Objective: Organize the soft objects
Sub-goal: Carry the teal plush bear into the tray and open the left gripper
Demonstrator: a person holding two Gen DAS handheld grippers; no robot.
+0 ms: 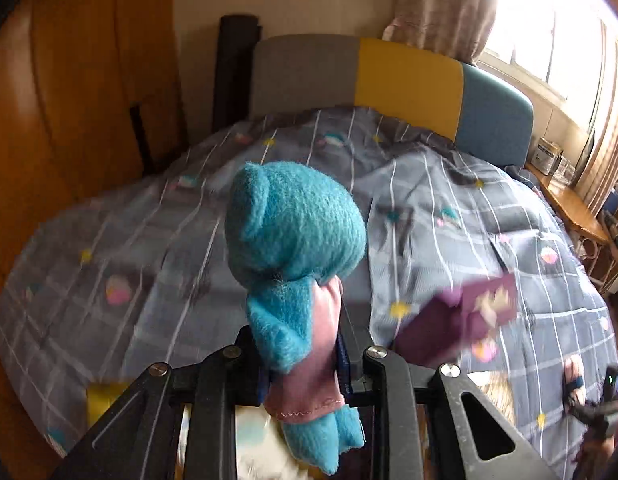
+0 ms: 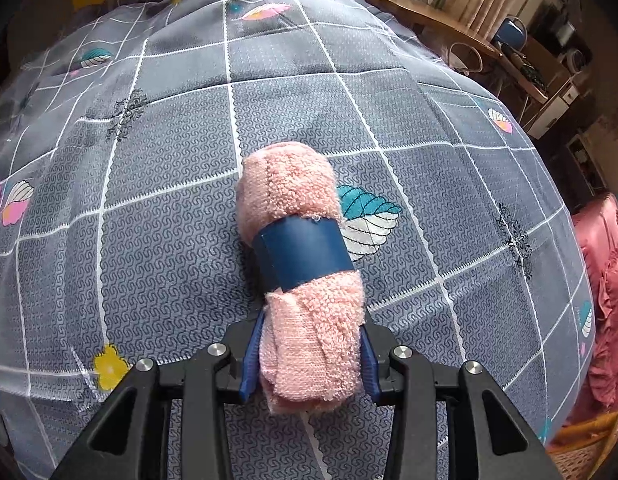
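While both held above bed (image 2: 149, 200): left gripper (image 1: 301, 360) pinching blue plush toy (image 1: 293, 232) by body; right gripper (image 2: 309, 360) pinching rolled pink towel (image 2: 305, 272) near end. Risk: top-heavy toy, shallow bite, likely slip.

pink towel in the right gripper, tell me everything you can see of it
The pink towel is a looped terry cloth rolled into a fat cylinder, with a dark blue band wrapped round its middle. The right gripper is shut on its near end, blue fingers pressing both sides. The roll points away from the camera, over the grey checked quilt; whether its far end touches the quilt cannot be told.
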